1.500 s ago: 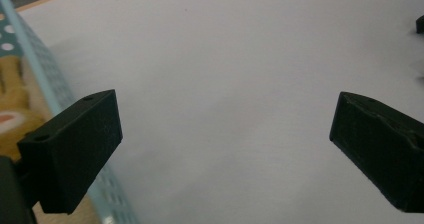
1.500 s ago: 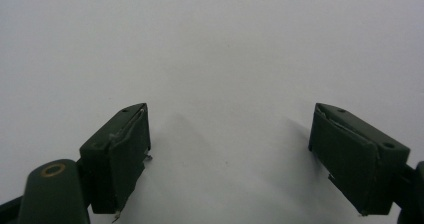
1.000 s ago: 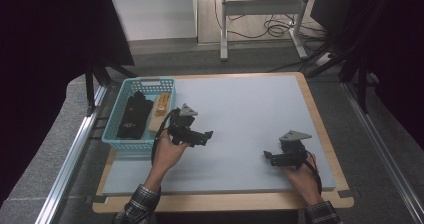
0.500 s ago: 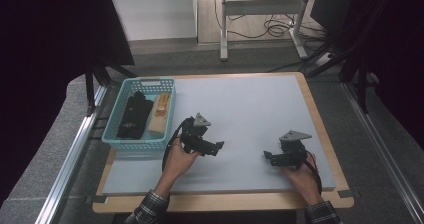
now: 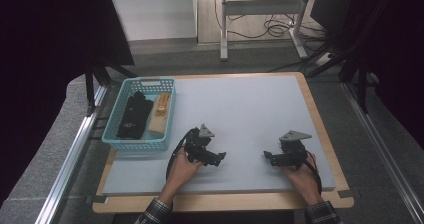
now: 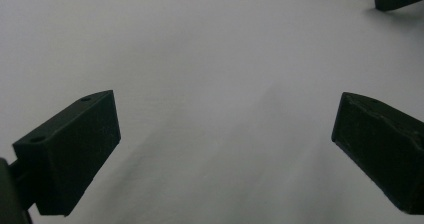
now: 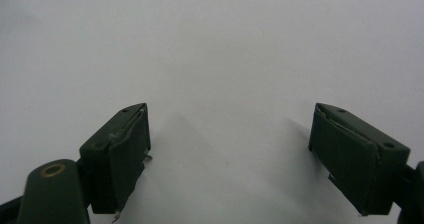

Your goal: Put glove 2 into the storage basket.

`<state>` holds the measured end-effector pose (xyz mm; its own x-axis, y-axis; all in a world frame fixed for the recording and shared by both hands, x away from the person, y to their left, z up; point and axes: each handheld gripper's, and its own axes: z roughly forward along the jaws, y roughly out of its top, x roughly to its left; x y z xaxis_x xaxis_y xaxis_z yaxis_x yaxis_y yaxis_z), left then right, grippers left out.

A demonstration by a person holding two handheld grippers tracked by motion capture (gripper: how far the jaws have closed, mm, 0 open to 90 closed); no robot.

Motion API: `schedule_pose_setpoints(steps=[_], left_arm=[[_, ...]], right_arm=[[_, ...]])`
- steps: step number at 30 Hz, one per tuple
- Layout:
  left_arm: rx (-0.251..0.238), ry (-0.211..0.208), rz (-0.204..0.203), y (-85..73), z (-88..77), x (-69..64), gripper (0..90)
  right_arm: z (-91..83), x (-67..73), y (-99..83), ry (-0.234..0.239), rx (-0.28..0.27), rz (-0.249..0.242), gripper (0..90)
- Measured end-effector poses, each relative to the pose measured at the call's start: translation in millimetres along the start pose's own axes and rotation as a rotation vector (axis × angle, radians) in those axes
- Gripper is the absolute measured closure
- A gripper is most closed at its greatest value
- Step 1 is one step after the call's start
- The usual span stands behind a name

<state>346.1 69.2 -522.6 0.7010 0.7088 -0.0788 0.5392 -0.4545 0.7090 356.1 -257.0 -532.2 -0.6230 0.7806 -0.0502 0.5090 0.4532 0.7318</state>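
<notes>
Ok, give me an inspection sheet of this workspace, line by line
Surface: pale mat on a wooden board, bare in the middle.
Job's things: blue basket at the mat's left edge, holding a black item beside a tan item.
Clutter: nothing seen.
Grippers: left gripper and right gripper open, holding nothing, low over the mat.
Cables: a black cable loops from the left gripper; cords on the floor behind.
Surroundings: metal stand, dark curtains at the sides.
</notes>
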Motion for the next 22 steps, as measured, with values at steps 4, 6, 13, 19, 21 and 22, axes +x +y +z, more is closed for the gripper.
schedule_pose_setpoints(steps=[4,6,13,19,21,22], left_arm=[[0.014,0.006,-0.004,-6.7,5.1,0.1,0.0],[0.023,0.007,-0.005,-10.0,7.5,0.1,0.0],[0.043,0.032,0.006,-16.1,13.6,-1.6,0.0],[0.034,0.035,0.021,-18.3,14.2,-2.0,0.0],[0.032,0.036,0.021,-18.5,14.3,-2.1,0.0],[0.032,0.037,0.022,-18.5,14.4,-2.3,0.0]], right_arm=[[0.0,0.0,0.0,0.0,0.0,0.0,16.2],[0.0,0.0,0.0,0.0,0.0,-0.001,16.2],[0.0,0.0,0.1,0.0,0.0,-0.001,16.2],[0.0,0.1,0.0,-0.001,0.0,-0.001,16.2],[-0.1,-0.1,0.0,0.0,0.002,0.0,16.1],[0.1,0.1,0.0,-0.002,0.001,-0.001,16.1]])
